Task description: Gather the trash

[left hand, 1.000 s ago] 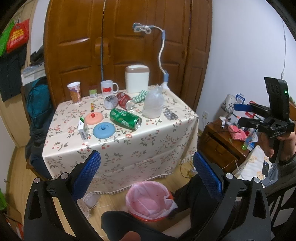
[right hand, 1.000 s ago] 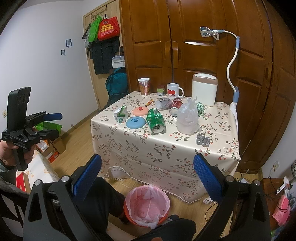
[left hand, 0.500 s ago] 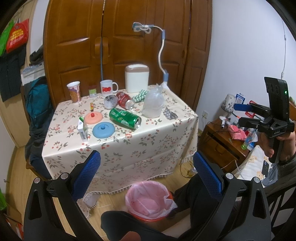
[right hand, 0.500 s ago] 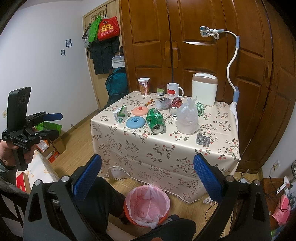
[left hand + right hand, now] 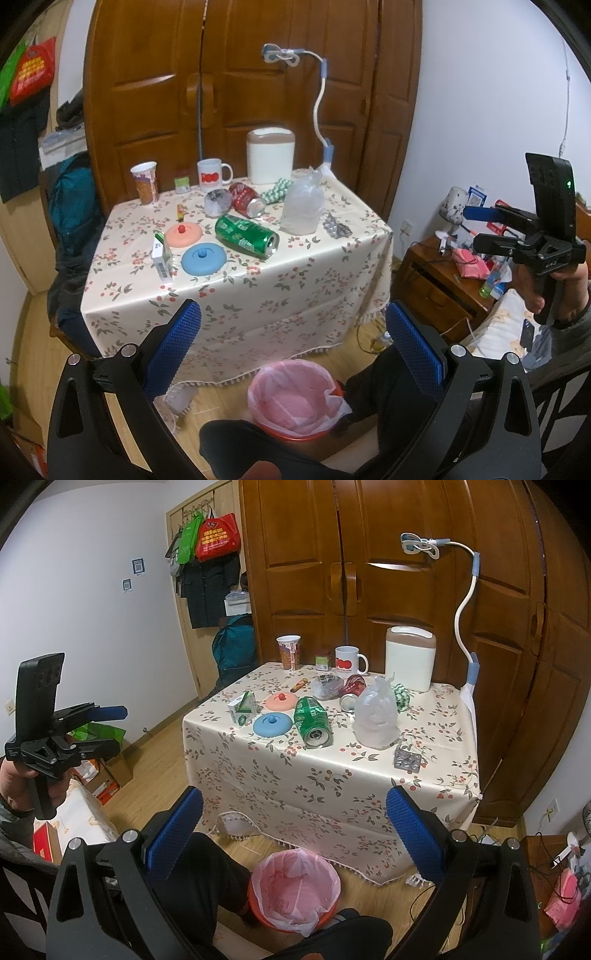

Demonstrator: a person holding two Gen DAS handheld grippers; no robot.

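Observation:
A green can [image 5: 246, 236] [image 5: 313, 722] and a red can [image 5: 245, 199] [image 5: 351, 690] lie on their sides on the flowered table [image 5: 258, 295] [image 5: 332, 775]. Beside them are a crumpled clear plastic bag [image 5: 301, 208] [image 5: 376, 716], a foil blister pack [image 5: 336, 229] [image 5: 407, 761], a crushed wrapper [image 5: 217, 201] and a paper cup [image 5: 145, 182]. On the floor in front of the table stands a bin with a pink liner [image 5: 293, 395] [image 5: 295, 886]. My left gripper [image 5: 295, 343] [image 5: 119, 729] and right gripper [image 5: 295, 816] [image 5: 474, 228] are held open and empty, well short of the table.
The table also holds a pink lid [image 5: 183, 235], a blue lid [image 5: 203, 258], a small carton [image 5: 162, 258], a mug [image 5: 210, 177] and a white container [image 5: 270, 155]. A person's dark-clothed legs [image 5: 388, 398] sit by the bin. A cluttered nightstand [image 5: 443, 280] stands to the right.

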